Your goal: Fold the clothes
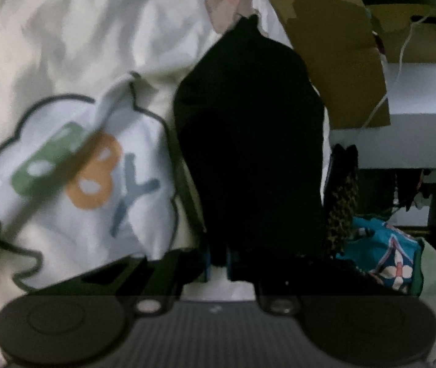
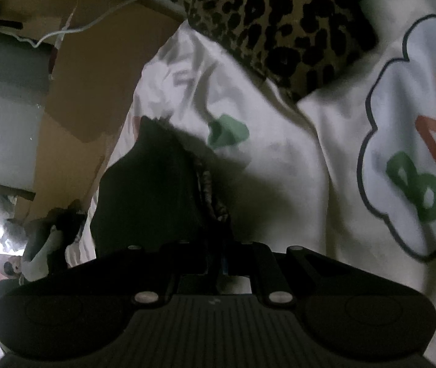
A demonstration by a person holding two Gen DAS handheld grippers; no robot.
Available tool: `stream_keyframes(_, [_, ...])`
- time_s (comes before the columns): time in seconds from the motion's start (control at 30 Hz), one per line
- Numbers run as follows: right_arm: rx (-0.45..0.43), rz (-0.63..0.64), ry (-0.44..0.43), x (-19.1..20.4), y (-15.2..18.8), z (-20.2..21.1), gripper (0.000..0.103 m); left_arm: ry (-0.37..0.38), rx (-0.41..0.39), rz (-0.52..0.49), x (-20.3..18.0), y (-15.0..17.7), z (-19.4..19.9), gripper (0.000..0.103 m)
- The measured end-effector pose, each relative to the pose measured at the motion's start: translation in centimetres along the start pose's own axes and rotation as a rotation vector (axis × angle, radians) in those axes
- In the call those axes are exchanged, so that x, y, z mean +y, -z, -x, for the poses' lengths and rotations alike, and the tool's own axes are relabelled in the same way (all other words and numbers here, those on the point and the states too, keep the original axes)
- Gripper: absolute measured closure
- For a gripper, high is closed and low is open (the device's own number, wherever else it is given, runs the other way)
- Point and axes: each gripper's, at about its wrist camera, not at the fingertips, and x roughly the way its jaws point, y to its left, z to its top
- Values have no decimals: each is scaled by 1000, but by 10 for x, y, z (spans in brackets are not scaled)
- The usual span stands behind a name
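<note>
Left gripper (image 1: 218,263) clamped on black garment (image 1: 248,141). Right gripper (image 2: 222,260) likewise pinching black garment (image 2: 147,190). Held over white printed sheet (image 2: 279,159); leopard-print cloth (image 2: 279,21) beyond.

the dark garment (image 1: 248,141) lies on the printed sheet (image 1: 64,46), right of its cloud print (image 1: 77,184). cardboard (image 1: 334,55) sits beyond it, further right.

Cardboard (image 1: 337,61) and leopard cloth (image 2: 279,24) crowd the white sheet (image 1: 64,30).
</note>
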Motion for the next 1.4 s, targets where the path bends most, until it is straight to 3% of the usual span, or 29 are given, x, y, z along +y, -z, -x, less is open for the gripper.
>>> stream_keyframes(0.37, [5,-29,23,-6,-3,-5,92,34,4,11,-11,1,1,94])
stream_keyframes(0.43, [0,-63,24,-10,1,-3,84,43,1,15,-13,1,4,94])
stream_keyframes(0.5, [2,-92,14,-14,6,1,68,54,1,19,-15,0,6,94])
stream_keyframes(0.7, [44,-164,-43,-19,22,13,52,82,4,15,-27,-3,9,94])
stream_keyframes(1.03, [165,-181,-140,6,59,-7,52,116,-7,43,-37,-5,10,94])
stream_keyframes(1.1, [190,-182,-154,12,67,-13,47,121,-5,57,-36,-6,10,94])
stream_keyframes(1.2, [223,-193,-155,17,81,-25,40,131,-4,69,-36,-6,10,94])
stream_keyframes(1.4, [283,-205,-157,29,102,-50,40,155,-3,83,-39,-8,11,94])
